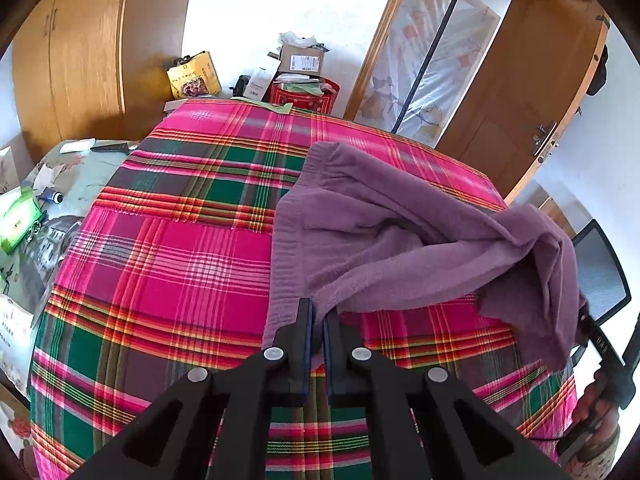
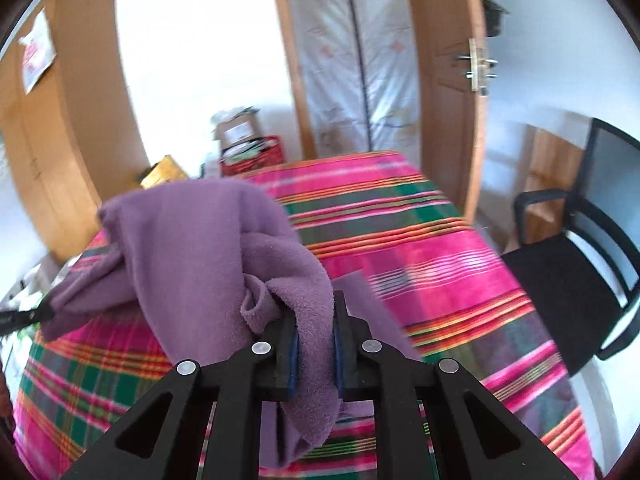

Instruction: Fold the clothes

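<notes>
Soft, floppy purple cloth (image 1: 360,216) pinched in left claw (image 1: 316,320) and right claw (image 2: 314,320); best held at corners, around 6 o'clock.

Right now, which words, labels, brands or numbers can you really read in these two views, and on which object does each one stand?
None can be read for sure.
cardboard box: white shipping label, print too small.
yellow bag: characters too small.
green box: print blurred.
white bag: dark characters, too distorted.
right gripper, seen from the left wrist: small white letters, unclear.
paper on the wardrobe: red marks, blurred.
</notes>
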